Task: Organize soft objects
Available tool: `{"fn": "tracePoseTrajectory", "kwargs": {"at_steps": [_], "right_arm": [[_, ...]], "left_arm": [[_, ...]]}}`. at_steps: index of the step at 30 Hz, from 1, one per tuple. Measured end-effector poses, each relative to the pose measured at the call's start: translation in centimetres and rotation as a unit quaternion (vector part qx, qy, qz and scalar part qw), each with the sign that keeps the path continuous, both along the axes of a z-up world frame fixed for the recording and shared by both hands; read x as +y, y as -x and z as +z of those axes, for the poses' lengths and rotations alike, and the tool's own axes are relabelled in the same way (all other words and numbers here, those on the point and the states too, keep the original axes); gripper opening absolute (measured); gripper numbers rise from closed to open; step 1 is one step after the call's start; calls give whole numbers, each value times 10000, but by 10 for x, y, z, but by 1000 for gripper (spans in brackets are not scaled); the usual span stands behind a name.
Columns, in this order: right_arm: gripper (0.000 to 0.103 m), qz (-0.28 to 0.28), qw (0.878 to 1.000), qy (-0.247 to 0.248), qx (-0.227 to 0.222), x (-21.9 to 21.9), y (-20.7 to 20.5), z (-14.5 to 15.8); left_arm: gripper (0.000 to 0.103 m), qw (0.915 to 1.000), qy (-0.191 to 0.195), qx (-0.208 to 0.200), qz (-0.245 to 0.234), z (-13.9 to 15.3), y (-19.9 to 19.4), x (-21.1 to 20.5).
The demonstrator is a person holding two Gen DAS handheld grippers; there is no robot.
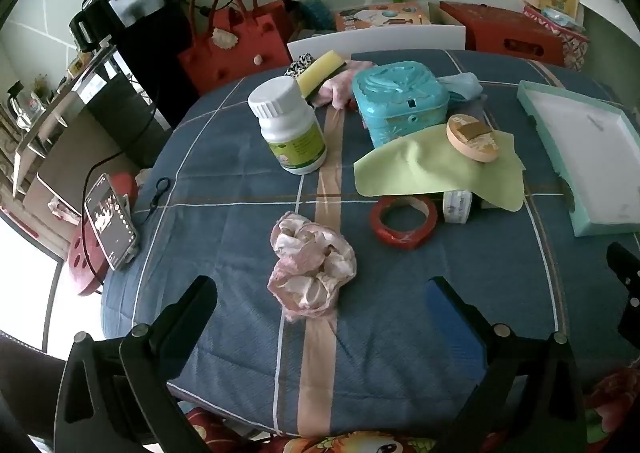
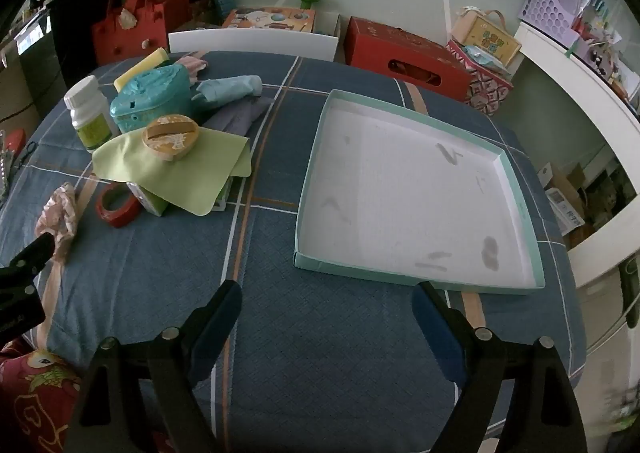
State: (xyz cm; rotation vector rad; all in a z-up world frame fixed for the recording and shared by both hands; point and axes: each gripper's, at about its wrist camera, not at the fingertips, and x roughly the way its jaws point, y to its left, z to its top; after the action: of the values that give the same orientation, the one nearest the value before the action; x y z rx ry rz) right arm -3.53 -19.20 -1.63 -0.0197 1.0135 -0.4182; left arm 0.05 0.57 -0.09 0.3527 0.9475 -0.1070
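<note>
A pink and white scrunchie (image 1: 312, 263) lies on the blue checked tablecloth, just ahead of my open, empty left gripper (image 1: 322, 295); it also shows at the left in the right wrist view (image 2: 60, 219). A light green cloth (image 1: 436, 169) lies under a round wooden brush (image 1: 474, 137). A yellow sponge (image 1: 322, 71), a pink cloth (image 1: 340, 87) and a pale blue cloth (image 2: 228, 89) lie at the back. My right gripper (image 2: 326, 299) is open and empty above the tablecloth, near the front edge of a shallow mint-rimmed white tray (image 2: 416, 193).
A white pill bottle (image 1: 290, 125), a teal lidded box (image 1: 400, 101), a red tape roll (image 1: 404, 221) and a small white box (image 1: 456, 205) stand among the cloths. A phone on a stand (image 1: 112, 225) is at the table's left edge. Bags and boxes stand behind the table.
</note>
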Motion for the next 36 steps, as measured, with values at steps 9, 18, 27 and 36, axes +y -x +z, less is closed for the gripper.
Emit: {"fn": "tracePoseTrajectory", "kwargs": {"at_steps": [9,18,27,36], "right_arm": [[89,-1,10000,0,-8,0,0,0],[89,-1,10000,-1,-2,0,0,0],[89,-1,10000,-4,0,0,1,0],[89,0,10000,-3,4,0,1,0]], "left_arm": [[103,10000,-33,10,13,-1,-1,-1],[103,10000,-43,19,30,-2,0,0],[103,10000,-44,27,36,-3,0,1],[103,10000,-43,46,44,-4,-1,2]]}}
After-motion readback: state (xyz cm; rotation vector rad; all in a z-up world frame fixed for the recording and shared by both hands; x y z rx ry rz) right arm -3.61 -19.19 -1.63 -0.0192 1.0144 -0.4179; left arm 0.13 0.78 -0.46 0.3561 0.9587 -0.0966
